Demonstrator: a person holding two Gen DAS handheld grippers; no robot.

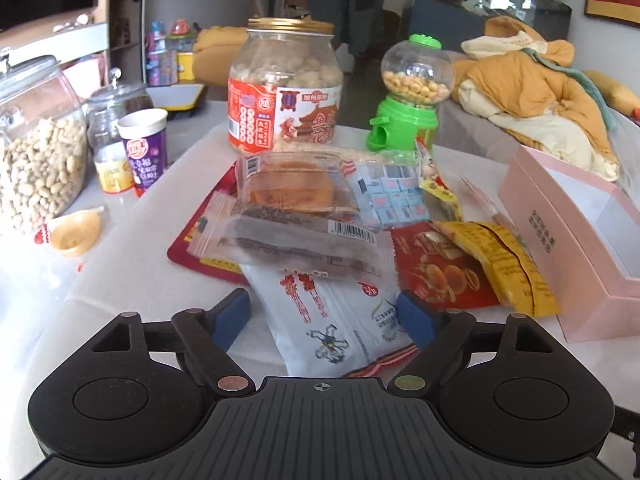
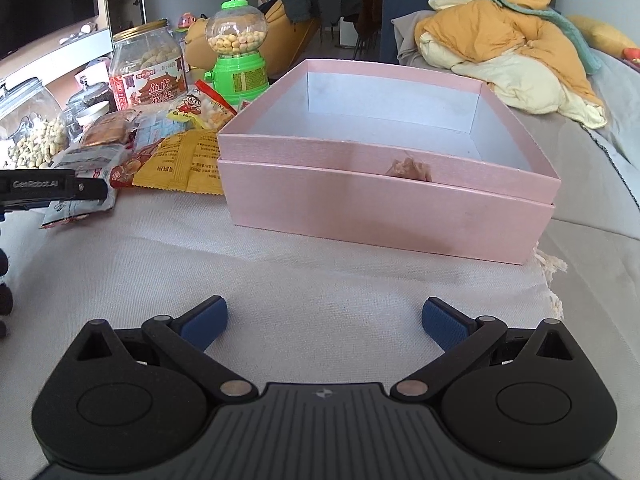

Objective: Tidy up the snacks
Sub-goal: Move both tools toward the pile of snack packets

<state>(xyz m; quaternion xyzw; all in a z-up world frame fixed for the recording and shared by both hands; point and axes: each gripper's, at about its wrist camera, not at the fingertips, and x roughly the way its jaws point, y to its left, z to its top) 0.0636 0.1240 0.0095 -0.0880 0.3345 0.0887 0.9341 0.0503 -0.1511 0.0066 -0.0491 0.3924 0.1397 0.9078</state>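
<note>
A heap of snack packets lies on the pale cloth: a white packet with red print (image 1: 320, 332), a clear packet with a dark cake (image 1: 296, 240), a red chips packet (image 1: 440, 276) and a yellow packet (image 1: 508, 264). My left gripper (image 1: 324, 318) is open, its blue pads on either side of the white packet and not pressing on it. To the right stands an open pink box (image 1: 560, 248). In the right wrist view the pink box (image 2: 384, 208) sits just ahead, and my right gripper (image 2: 324, 320) hangs open over bare cloth with nothing between its fingers.
Behind the heap stand a red-labelled peanut jar (image 1: 284, 88), a green candy dispenser (image 1: 408, 96), a big glass jar of peanuts (image 1: 36, 152) and a purple cup (image 1: 144, 148). Orange and cream bedding (image 1: 536, 92) is piled at the back right.
</note>
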